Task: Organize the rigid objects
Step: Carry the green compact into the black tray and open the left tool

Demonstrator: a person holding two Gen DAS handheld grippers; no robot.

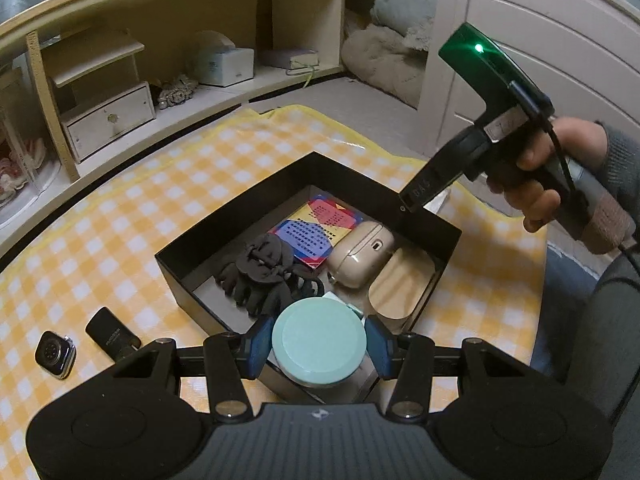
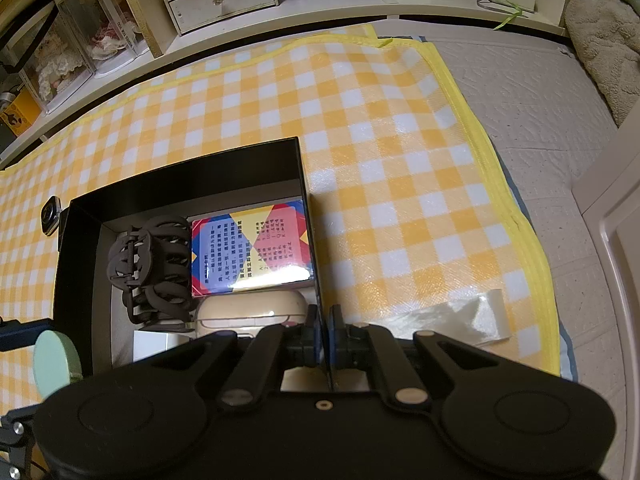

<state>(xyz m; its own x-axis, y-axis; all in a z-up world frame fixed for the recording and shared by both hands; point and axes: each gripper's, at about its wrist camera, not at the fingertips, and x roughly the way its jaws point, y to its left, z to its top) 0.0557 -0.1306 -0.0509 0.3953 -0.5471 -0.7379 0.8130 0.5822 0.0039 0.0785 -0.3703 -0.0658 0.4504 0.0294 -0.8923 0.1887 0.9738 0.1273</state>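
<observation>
The left gripper (image 1: 318, 350) is clamped on a round, pale mint-green jar with a flat lid (image 1: 319, 340), one blue pad (image 1: 258, 344) against each side. In the left wrist view the jar hangs over the near corner of the open black rectangular cardboard box (image 1: 240, 216), at about 6 o'clock of its interior. The right gripper (image 2: 325, 338) has its jaws together on the box's thin right-hand wall, pinning it in place.

The box already holds a dark grey plastic claw hair clip (image 1: 266, 276) at 9 o'clock, a brightly coloured flat card packet (image 1: 316, 232) at 12 o'clock, a beige glossy earbud case (image 1: 362, 254) at 2 o'clock and a tan rounded oval piece (image 1: 402, 284) at 4 o'clock. Still on the yellow-and-white checked mat (image 1: 132, 208), at 8 o'clock of the box, lie a square-faced smartwatch body without strap (image 1: 55, 354) and a small black rectangular device (image 1: 112, 334).

Likely hazards:
- Free floor under the jar looks scarce; released here, the jar may land on the clip or on something pale below it and tip or roll.
- A low descent may catch the near wall and tilt the box, though the right gripper's pinch should limit this.
- The jar's smooth curved side may slip between the pads if the wrist tilts further.
</observation>
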